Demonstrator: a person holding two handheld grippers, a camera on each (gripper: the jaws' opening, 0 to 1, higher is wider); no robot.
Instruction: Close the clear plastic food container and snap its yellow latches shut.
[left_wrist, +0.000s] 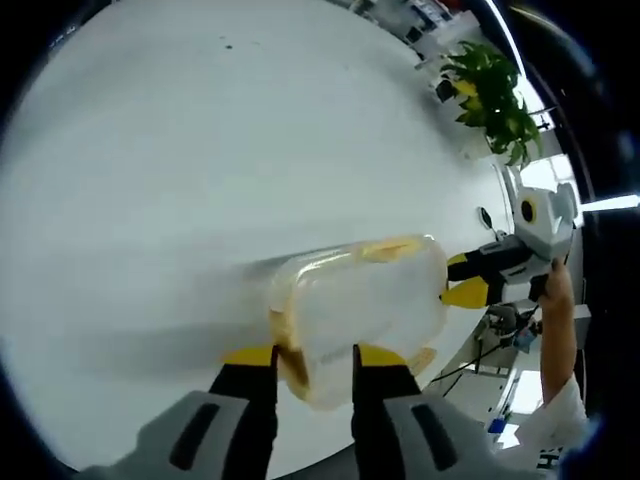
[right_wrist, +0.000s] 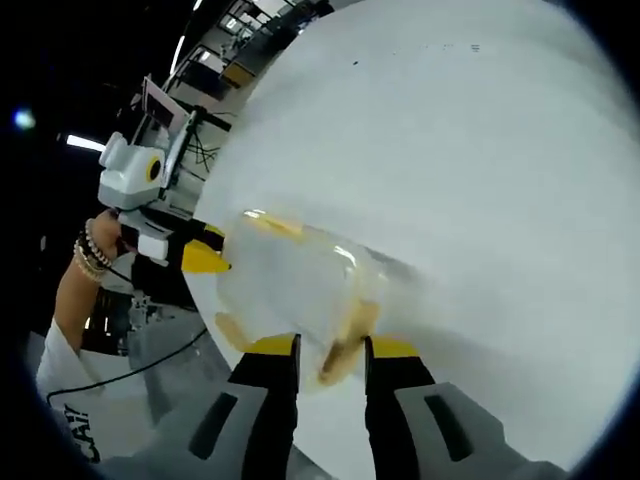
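The clear plastic food container (left_wrist: 365, 295) lies with its lid on, near the edge of the white table (left_wrist: 200, 150). Yellow latches show at its ends. My left gripper (left_wrist: 313, 362) has its yellow-tipped jaws drawn close on the container's near end, where a yellow latch (left_wrist: 292, 365) sits between them. The right gripper (left_wrist: 462, 278) comes in from the right and straddles the far end. In the right gripper view the container (right_wrist: 295, 285) is seen from the other end. There my right gripper (right_wrist: 332, 350) pinches a yellow latch (right_wrist: 345, 340), and the left gripper (right_wrist: 205, 255) touches the far end.
A potted green plant (left_wrist: 495, 95) stands beyond the table's far edge. The table's rim (right_wrist: 215, 310) runs just beside the container, with cables and equipment on the floor below. A person's hand with bracelets (right_wrist: 95, 250) holds the left gripper.
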